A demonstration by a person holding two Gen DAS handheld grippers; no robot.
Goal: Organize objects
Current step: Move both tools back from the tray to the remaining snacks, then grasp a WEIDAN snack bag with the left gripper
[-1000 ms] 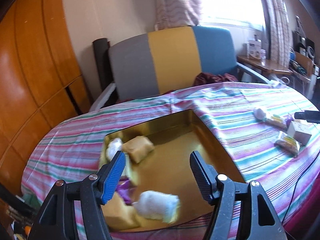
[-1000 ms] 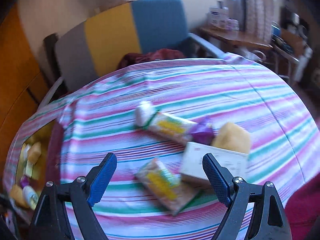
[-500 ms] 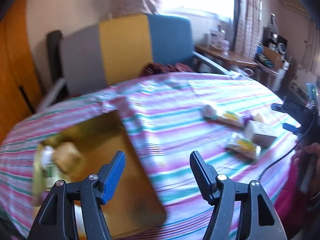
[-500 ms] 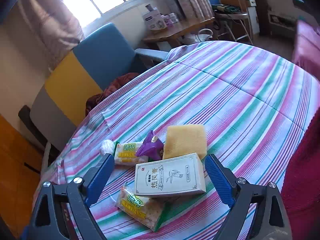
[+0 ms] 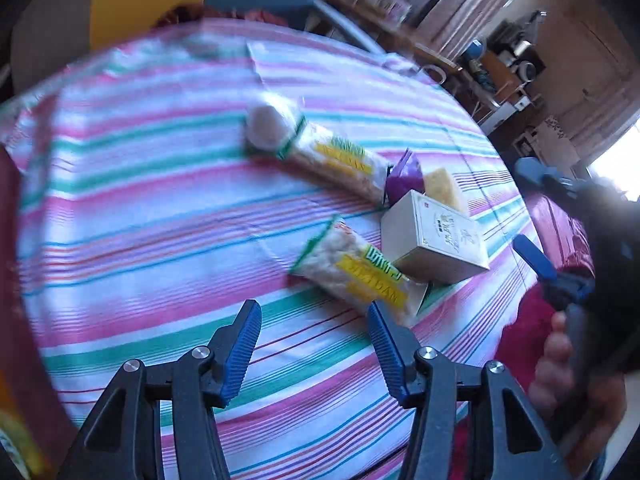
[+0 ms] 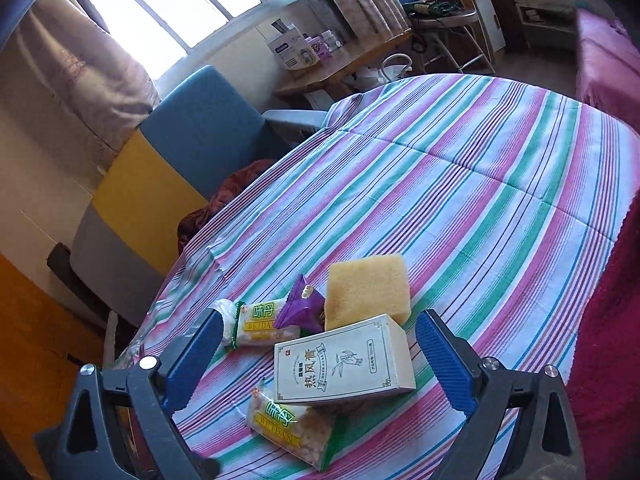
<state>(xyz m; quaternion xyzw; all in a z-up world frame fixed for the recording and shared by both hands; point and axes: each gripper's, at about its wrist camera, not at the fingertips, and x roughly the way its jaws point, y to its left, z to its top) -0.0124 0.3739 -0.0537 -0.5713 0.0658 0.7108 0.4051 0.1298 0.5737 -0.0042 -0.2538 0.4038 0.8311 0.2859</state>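
In the left wrist view, the left gripper [image 5: 314, 330] hangs over the striped counter [image 5: 160, 216], jaws wide apart and empty, a snack packet [image 5: 354, 270] just ahead. In the right wrist view, the right gripper [image 6: 316, 350] brackets a white box [image 6: 344, 364], jaws fully spread, gripping nothing; the box rests partly on that packet [image 6: 294, 426], beside a yellow sponge [image 6: 366, 290].

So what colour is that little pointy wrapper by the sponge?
Purple wrapper, clearest in the right wrist view.
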